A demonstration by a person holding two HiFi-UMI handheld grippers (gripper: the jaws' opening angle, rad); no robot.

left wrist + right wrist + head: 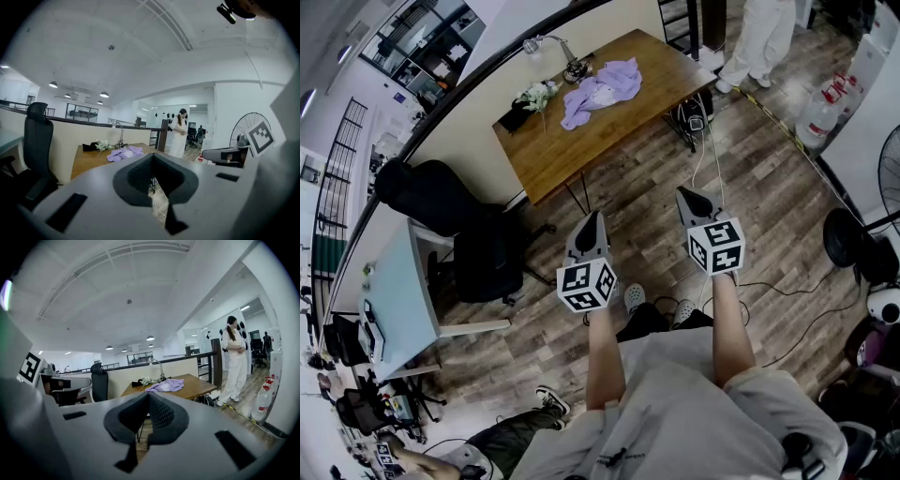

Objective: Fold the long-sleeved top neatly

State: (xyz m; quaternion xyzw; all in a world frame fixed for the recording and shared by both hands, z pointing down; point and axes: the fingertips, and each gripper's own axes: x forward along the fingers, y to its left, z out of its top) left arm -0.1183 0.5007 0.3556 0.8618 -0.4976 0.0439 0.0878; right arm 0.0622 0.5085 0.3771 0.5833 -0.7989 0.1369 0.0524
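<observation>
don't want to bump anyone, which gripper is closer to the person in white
Right. The right gripper is down-left of the person in white in the head view; the left gripper is farther left, nearer the black chair.

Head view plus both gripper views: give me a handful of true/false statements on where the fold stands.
1. The lilac long-sleeved top lies on the brown wooden table. True.
2. The left tongs grip a sleeve of the top. False: they are shut on nothing and are held over the plank floor, short of the table.
3. The right tongs are shut with nothing between them. True.
4. The top is folded into a flat rectangle. False: it sits as a crumpled heap, not yet folded.
5. A person in white clothes stands on the floor near the table. True.
</observation>
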